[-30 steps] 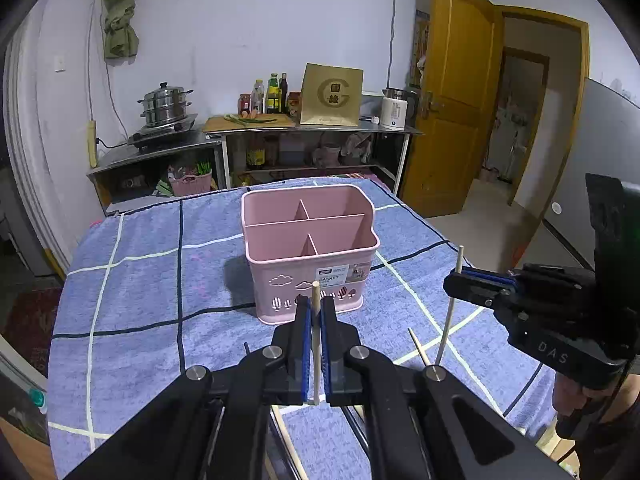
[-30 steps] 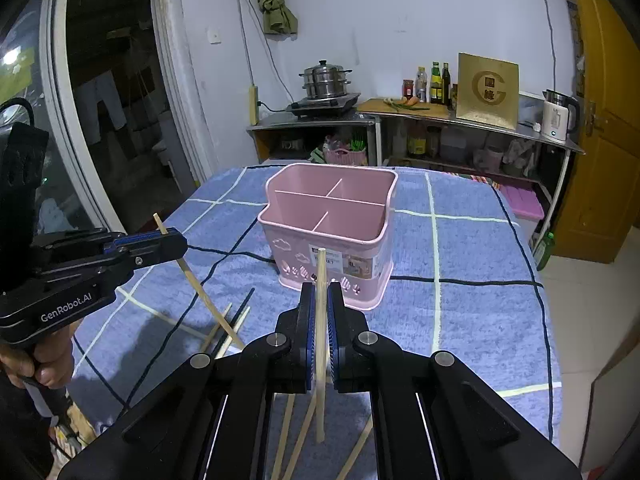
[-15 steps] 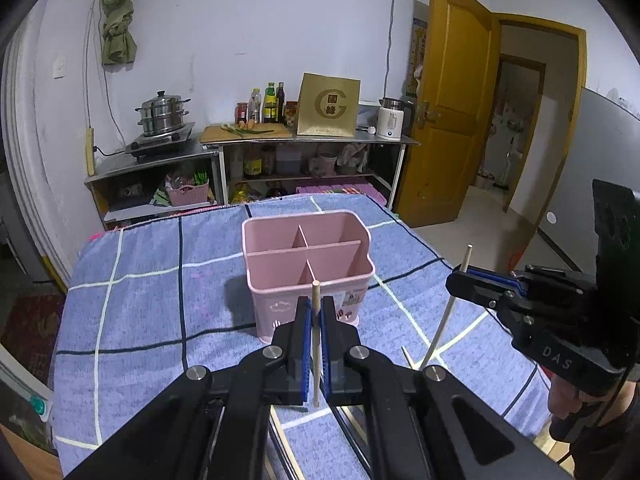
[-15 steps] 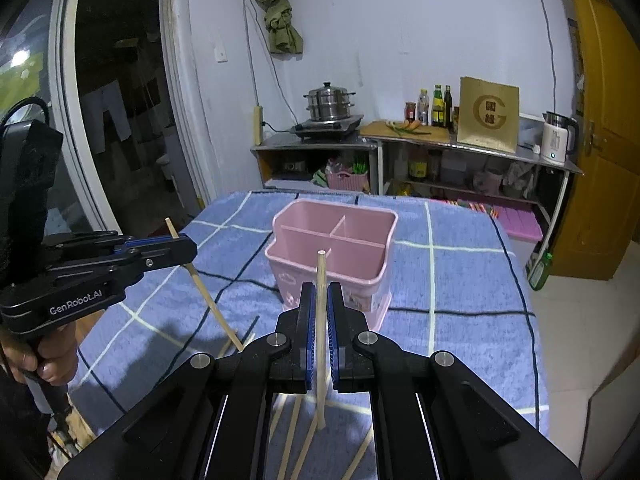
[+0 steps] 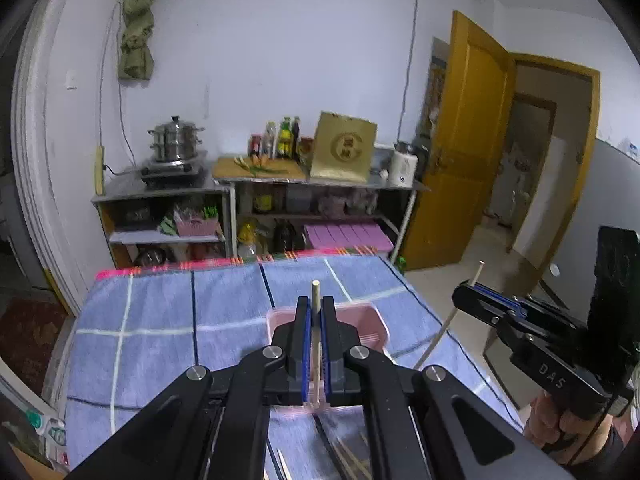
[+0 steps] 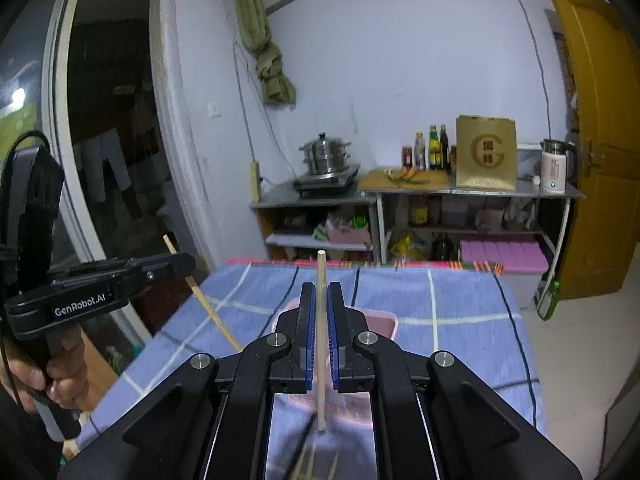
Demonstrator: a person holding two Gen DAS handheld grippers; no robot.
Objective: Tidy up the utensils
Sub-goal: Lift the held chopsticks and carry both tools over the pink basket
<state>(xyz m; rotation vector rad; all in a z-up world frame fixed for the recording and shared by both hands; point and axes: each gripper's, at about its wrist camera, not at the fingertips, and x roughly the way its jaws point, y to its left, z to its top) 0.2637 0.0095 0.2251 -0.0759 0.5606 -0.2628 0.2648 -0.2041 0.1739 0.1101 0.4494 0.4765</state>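
Note:
My left gripper (image 5: pixel 316 312) is shut on a wooden chopstick (image 5: pixel 315 294) held upright. It hangs above the pink divided basket (image 5: pixel 370 322), which is mostly hidden behind the fingers. My right gripper (image 6: pixel 321 300) is shut on another wooden chopstick (image 6: pixel 321 272), also upright, over the same basket (image 6: pixel 384 322). Each gripper shows in the other's view: the right one (image 5: pixel 464 294) with its chopstick at right, the left one (image 6: pixel 182 262) with its chopstick at left. Several loose chopsticks (image 5: pixel 352 462) lie on the cloth below.
The table wears a blue checked cloth (image 5: pixel 160 320). Behind it stand metal shelves (image 5: pixel 320 200) with a steamer pot (image 5: pixel 174 144), bottles and a kettle. A yellow door (image 5: pixel 472 160) stands open at right. The table's right edge drops to the floor.
Both grippers have risen with their chopsticks and tilted up. The basket has dropped low in both views and now sits largely behind the fingers.

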